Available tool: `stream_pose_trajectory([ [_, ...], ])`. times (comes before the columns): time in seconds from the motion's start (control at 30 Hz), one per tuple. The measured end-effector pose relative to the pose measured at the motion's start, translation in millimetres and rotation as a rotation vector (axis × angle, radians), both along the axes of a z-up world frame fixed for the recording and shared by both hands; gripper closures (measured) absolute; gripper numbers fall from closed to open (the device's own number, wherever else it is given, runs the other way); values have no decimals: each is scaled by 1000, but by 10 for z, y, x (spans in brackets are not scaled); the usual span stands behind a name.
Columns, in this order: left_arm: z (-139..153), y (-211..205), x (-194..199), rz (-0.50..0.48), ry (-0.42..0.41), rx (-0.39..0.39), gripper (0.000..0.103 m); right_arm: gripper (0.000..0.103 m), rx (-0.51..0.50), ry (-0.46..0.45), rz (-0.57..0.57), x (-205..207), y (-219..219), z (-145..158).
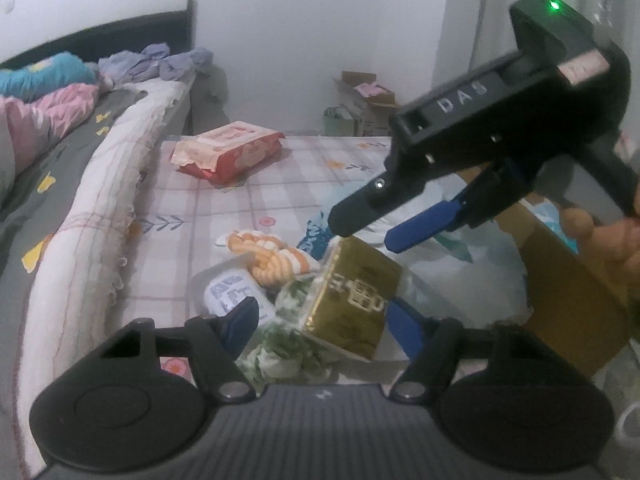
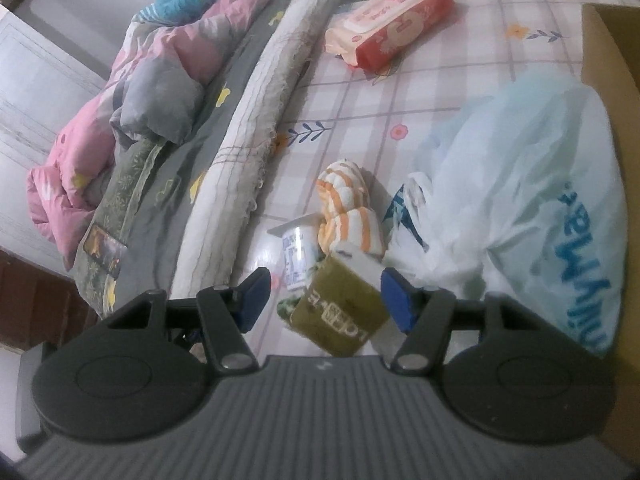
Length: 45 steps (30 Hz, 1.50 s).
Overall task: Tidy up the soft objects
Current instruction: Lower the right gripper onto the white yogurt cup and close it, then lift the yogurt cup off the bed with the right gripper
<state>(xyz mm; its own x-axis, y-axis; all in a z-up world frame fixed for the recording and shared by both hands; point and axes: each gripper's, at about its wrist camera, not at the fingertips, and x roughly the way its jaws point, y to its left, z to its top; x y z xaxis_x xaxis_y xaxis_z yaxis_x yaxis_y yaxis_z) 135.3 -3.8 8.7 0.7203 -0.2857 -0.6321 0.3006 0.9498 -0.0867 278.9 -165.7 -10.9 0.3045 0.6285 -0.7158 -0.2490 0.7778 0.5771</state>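
Gold box (image 1: 352, 300) sits between both open hand-held grippers (image 1: 320, 320) (image 2: 324, 300), tablecloth (image 1: 224, 208) beyond bare.

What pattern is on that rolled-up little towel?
Orange and white stripes on the rolled towel, clearest in the right wrist view.

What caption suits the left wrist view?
Left claw open around a gold box while the right claw hovers above.

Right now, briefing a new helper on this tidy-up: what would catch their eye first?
Probably the gold box, tilted in the small heap on the checked tablecloth with the left gripper open around it. Next, the right gripper hanging just above, jaws open. Farther back, a red wipes pack lies alone beside the bed.
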Motion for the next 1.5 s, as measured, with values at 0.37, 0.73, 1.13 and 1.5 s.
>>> stream_pose_trajectory([
  [0.37,-59,390,179,75,77,-144,53,53,2,7,19,279,212,-43],
  [0.73,-144,782,541,224,205,-282,59,53,57,84,37,510,390,-139],
  [1.13,-516,908,1037,272,440,-415,49,52,77,267,70,871,773,-442],
  [1.5,-628,879,1220,287,459,-451,49,51,118,277,36,917,702,-518],
])
